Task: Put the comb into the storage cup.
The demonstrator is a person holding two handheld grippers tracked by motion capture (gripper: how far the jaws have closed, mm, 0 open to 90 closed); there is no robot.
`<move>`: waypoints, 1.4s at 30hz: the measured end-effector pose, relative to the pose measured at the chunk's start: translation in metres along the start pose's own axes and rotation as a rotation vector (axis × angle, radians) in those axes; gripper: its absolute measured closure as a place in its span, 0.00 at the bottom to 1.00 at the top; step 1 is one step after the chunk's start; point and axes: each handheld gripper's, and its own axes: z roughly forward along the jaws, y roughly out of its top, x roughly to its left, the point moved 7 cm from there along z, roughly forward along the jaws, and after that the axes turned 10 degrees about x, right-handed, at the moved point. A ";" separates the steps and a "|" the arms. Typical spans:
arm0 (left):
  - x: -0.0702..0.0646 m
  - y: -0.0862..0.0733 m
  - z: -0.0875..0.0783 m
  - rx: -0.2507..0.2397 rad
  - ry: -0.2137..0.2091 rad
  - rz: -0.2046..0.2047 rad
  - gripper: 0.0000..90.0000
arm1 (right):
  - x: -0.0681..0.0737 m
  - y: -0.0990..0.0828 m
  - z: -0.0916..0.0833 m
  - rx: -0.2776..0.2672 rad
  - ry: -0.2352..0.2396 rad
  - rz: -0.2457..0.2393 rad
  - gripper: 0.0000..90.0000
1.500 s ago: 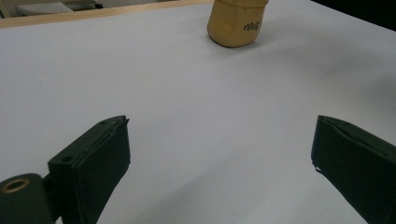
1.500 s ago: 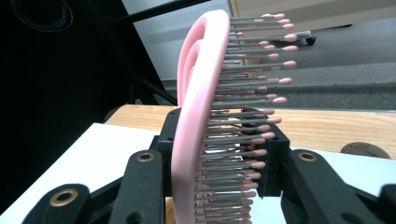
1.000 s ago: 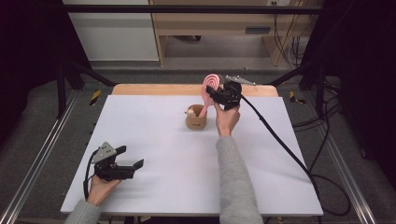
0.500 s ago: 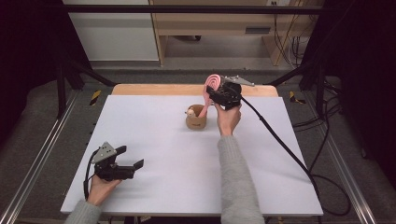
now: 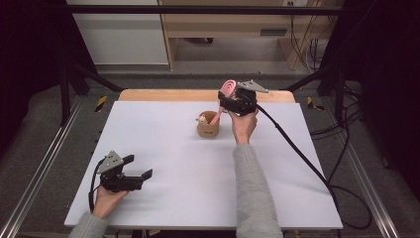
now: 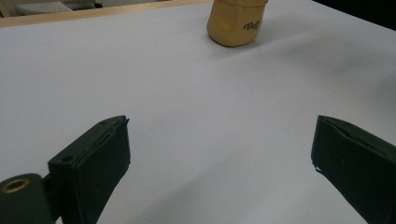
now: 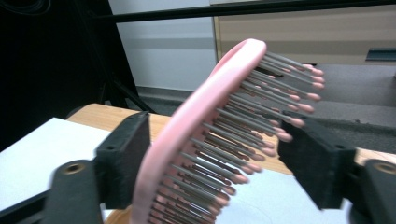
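Nearest the person, the left gripper [image 5: 132, 176] rests on the white table [image 5: 163, 144] with its jaws spread wide and nothing between them, well apart from the work. Farther off, the right gripper [image 5: 233, 101] is clamped on a pink hairbrush [image 7: 205, 135], whose handle reaches down into the tan cup [image 5: 208, 125]. Pressed on back and bristles, the brush could twist, or its handle could tip the light cup.
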 end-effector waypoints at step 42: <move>0.000 0.000 0.000 0.001 0.003 0.001 0.05 | 0.020 0.004 -0.033 -0.043 0.049 -0.142 0.01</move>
